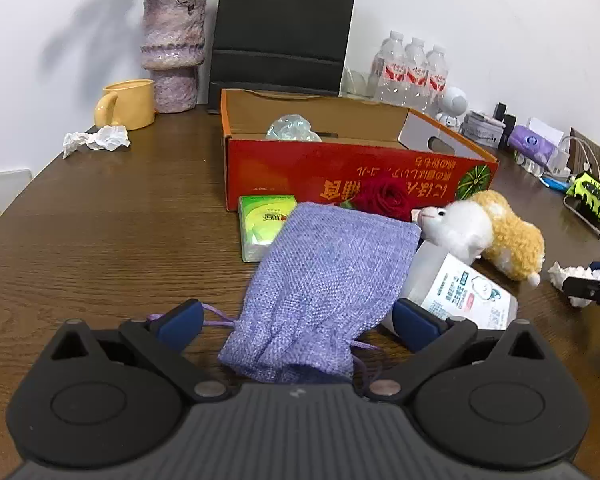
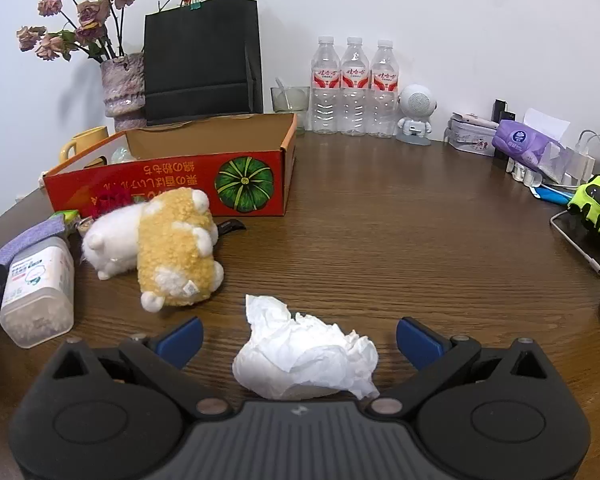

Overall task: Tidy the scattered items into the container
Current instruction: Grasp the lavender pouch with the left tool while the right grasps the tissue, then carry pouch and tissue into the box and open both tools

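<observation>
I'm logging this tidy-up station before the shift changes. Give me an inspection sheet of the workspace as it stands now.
Surface: dark wooden table, no spills seen.
Job's things: red cardboard box open, a crumpled clear plastic item inside; purple burlap pouch, green tissue pack, plush toy, clear plastic jar and crumpled tissue outside it.
Clutter: yellow mug, second tissue wad, three water bottles, black paper bag.
Grippers: left tongs open around the pouch; right tongs open around the tissue.
Cables: white cable at right edge.
Surroundings: white wall, vase of dried roses.
</observation>
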Demonstrator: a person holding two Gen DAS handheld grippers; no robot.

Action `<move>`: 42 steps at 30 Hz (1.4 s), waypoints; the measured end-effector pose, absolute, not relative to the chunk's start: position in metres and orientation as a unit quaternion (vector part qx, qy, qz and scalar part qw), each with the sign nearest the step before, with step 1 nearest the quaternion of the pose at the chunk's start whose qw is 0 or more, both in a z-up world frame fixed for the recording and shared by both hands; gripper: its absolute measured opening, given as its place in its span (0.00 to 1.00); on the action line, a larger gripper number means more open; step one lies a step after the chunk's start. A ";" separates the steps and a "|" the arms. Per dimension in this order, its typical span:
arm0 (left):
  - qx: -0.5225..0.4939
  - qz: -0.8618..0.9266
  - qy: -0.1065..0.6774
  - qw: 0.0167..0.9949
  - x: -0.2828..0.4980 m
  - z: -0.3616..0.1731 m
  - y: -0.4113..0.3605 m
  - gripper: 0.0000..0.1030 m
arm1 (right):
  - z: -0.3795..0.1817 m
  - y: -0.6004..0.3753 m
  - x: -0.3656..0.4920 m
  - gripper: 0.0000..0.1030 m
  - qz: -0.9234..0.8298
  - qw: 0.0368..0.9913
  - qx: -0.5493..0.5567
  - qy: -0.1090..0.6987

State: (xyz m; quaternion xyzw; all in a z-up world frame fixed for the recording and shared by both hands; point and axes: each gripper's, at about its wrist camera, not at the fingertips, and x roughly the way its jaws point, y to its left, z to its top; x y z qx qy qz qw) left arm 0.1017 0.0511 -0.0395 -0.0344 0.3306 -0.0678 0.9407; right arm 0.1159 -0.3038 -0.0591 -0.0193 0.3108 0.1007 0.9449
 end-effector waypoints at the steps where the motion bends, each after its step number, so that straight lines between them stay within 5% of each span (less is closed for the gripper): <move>1: -0.034 -0.068 0.333 0.940 0.103 -0.041 0.051 0.98 | -0.060 -0.304 0.117 1.00 0.101 0.945 -0.019 0.312; 6: -0.030 -0.075 0.342 0.936 0.107 -0.044 0.051 0.82 | -0.062 -0.304 0.118 1.00 0.103 0.944 -0.017 0.314; 11: -0.018 -0.071 0.338 0.938 0.105 -0.046 0.050 0.64 | -0.064 -0.302 0.118 0.86 0.112 0.941 -0.017 0.318; 12: -0.017 -0.071 0.337 0.939 0.104 -0.046 0.050 0.58 | -0.064 -0.302 0.117 0.82 0.113 0.941 -0.019 0.319; 14: -0.016 -0.071 0.335 0.939 0.103 -0.046 0.050 0.37 | -0.065 -0.300 0.117 0.55 0.117 0.940 -0.021 0.321; 16: -0.017 -0.071 0.333 0.940 0.102 -0.045 0.051 0.19 | -0.065 -0.299 0.115 0.48 0.116 0.941 -0.027 0.318; 23: -0.004 -0.062 0.297 0.953 0.088 -0.039 0.047 0.13 | -0.061 -0.299 0.108 0.35 0.126 0.945 -0.027 0.300; 42: -0.020 -0.084 0.206 0.975 0.159 0.070 0.043 0.14 | 0.045 -0.251 0.198 0.34 0.185 0.963 -0.022 0.193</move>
